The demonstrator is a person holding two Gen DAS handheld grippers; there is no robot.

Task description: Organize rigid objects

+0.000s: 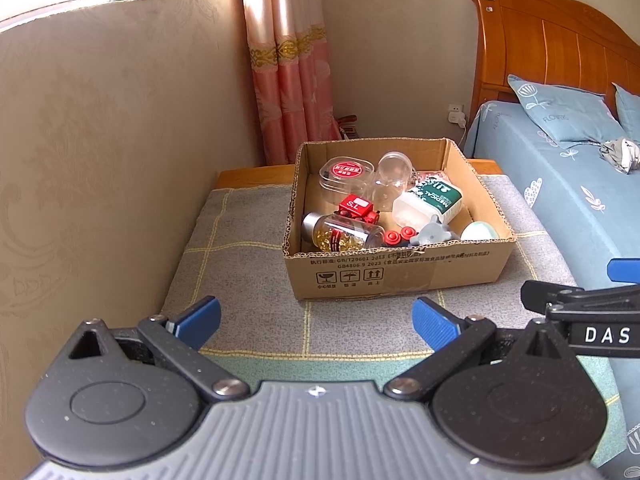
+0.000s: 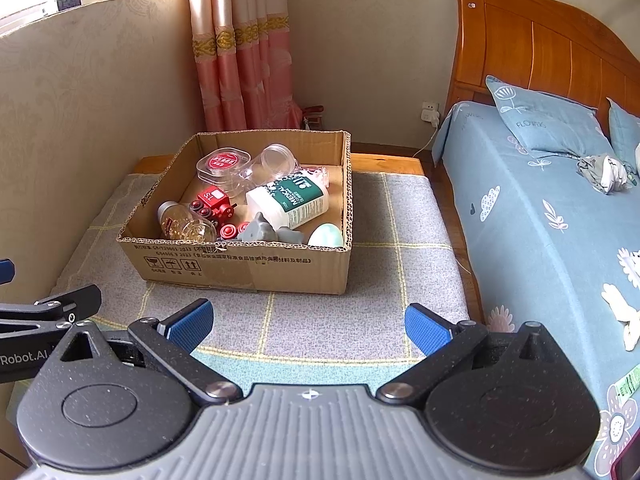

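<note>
An open cardboard box (image 1: 400, 272) (image 2: 248, 264) stands on a grey checked mat. It holds a white bottle with a green label (image 1: 430, 200) (image 2: 290, 202), a red toy train (image 1: 358, 208) (image 2: 212, 200), a jar of gold capsules (image 1: 340, 232) (image 2: 184, 224), a clear case with a red label (image 1: 346, 174) (image 2: 222, 162), a clear round jar (image 1: 394, 168) (image 2: 276, 158), a grey toy (image 1: 434, 234) (image 2: 260, 234) and a pale green egg (image 1: 478, 232) (image 2: 326, 236). My left gripper (image 1: 316, 322) and right gripper (image 2: 308, 322) are open and empty, in front of the box.
The mat (image 1: 248, 264) (image 2: 400, 280) covers a low wooden table beside a wall on the left. A bed with blue sheets (image 1: 580, 208) (image 2: 540, 220) runs along the right. A pink curtain (image 1: 288, 80) hangs behind the box.
</note>
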